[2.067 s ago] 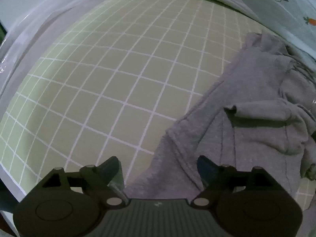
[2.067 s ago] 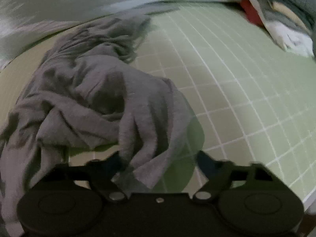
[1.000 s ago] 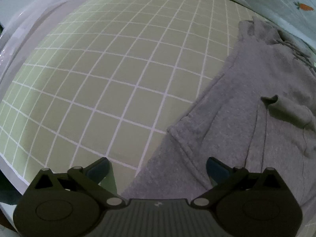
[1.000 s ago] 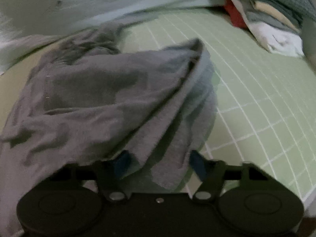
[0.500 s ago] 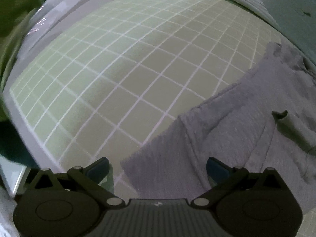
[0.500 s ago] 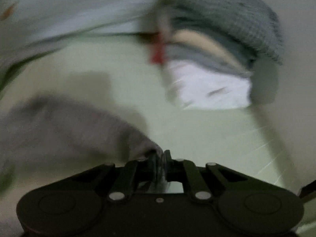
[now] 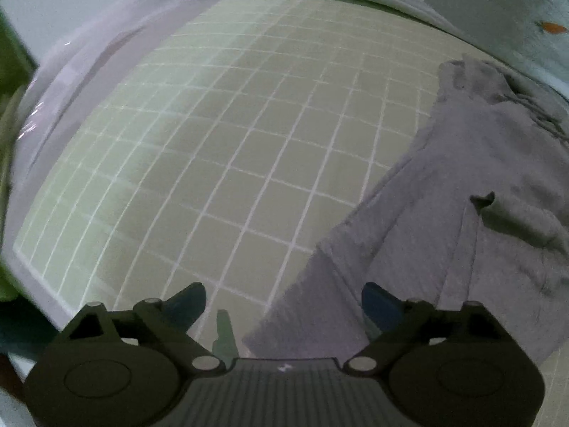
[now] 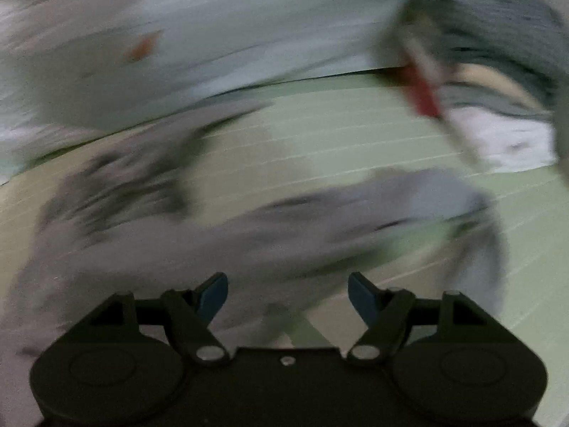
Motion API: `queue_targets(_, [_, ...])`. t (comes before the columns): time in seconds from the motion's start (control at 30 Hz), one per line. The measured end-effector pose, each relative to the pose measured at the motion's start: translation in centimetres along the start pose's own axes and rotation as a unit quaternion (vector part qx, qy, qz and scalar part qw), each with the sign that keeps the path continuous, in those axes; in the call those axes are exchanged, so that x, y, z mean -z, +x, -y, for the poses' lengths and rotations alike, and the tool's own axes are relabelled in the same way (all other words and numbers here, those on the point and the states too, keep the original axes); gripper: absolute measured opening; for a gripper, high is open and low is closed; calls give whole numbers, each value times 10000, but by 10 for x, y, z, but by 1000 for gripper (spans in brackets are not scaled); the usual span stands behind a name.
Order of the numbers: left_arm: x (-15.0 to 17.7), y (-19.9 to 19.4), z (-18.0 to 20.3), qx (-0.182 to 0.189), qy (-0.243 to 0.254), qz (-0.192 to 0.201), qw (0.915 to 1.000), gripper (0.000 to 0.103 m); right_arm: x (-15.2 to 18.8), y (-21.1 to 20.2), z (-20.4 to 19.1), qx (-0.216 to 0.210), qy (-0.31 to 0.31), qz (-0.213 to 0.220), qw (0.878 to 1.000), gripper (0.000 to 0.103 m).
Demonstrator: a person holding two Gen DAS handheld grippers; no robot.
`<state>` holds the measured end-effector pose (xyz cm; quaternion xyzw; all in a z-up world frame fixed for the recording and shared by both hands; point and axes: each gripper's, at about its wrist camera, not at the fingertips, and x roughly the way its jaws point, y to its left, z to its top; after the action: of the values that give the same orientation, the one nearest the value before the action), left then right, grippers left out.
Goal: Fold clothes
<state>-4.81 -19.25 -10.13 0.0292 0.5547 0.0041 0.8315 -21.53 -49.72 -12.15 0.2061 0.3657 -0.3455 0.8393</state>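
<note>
Both grippers stand with jaws apart and nothing pinched. Your left gripper [image 7: 283, 302] has its jaws wide, having just closed in a little; the near corner of the grey garment [image 7: 444, 235] lies between and below the blue fingertips [image 7: 378, 304], and the pads do not press it. Your right gripper [image 8: 288, 293] has just been opening; grey cloth [image 8: 249, 235] lies beyond its fingertips, unclamped, though the view is heavily blurred.

Garment location: right part of the left wrist view, spread on the green gridded mat [image 7: 220, 163], with a small folded flap [image 7: 512, 220] lying on top. Its left edge runs diagonally from the near corner up to the far right.

Open room: bare mat fills everything left of that edge, out to the pale sheet [image 7: 81, 82] bordering the mat at left. At the far side, light printed bedding [image 7: 480, 10] meets the mat. In the right wrist view a stack of folded clothes [image 8: 498, 99] sits at the far right, apart from the garment, with bare mat between them.

Writing: none readable; only a small orange printed mark [image 7: 551, 27] on the bedding.
</note>
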Motion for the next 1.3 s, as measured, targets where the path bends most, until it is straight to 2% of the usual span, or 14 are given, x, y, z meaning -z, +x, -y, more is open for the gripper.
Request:
queue_targets(0.17, [-10,7,-11,423,610,5,9972,91,25,-11,-100,-680,-585,77,9959,79])
queue_targets(0.33, [-17,8,-37,529,1234,184,9908,91,42,-11,-169,-1060,-961,124,9896,80])
queue_targets(0.5, [-22,17,-67,537,1273,197,9902,91,59,6,-214,-507,-1219,-53,9912,85])
queue_targets(0.53, [-22,18,-72,555,1244,184,9905,91,62,8,-218,-401,-1235,-106,9915,81])
queue_targets(0.6, [-21,19,-80,588,1187,154,9911,91,65,9,-219,-244,-1283,-90,9914,54])
queue_targets(0.63, [-21,19,-81,624,1174,145,9910,91,66,7,-217,-153,-1304,-52,9913,33])
queue_targets(0.67, [-20,19,-80,670,1170,141,9908,91,66,4,-213,-115,-1247,-21,9921,22])
queue_targets(0.77, [-19,19,-79,807,1158,127,9899,91,64,-14,-190,-121,-744,42,9971,11])
queue_targets(0.93, [-17,20,-66,1131,1221,140,9860,91,79,-70,-138,584,-207,205,9979,11])
queue_targets(1.03, [-18,24,-52,1364,1220,96,9831,91,99,-87,-99,950,162,-182,9952,12])
queue_targets(1.1, [-20,27,-43,1409,1247,81,9821,91,109,-91,-78,857,515,-461,9939,17])
queue_targets(1.17, [-22,30,-35,1430,1280,70,9814,91,114,-100,-63,752,856,-452,9925,40])
queue_targets(1.23, [-24,33,-28,1443,1316,85,9807,91,112,-112,-53,605,1211,-170,9907,57])
queue_targets(1.3, [-27,36,-23,1455,1305,73,9807,91,109,-120,-43,446,1535,112,9871,68])
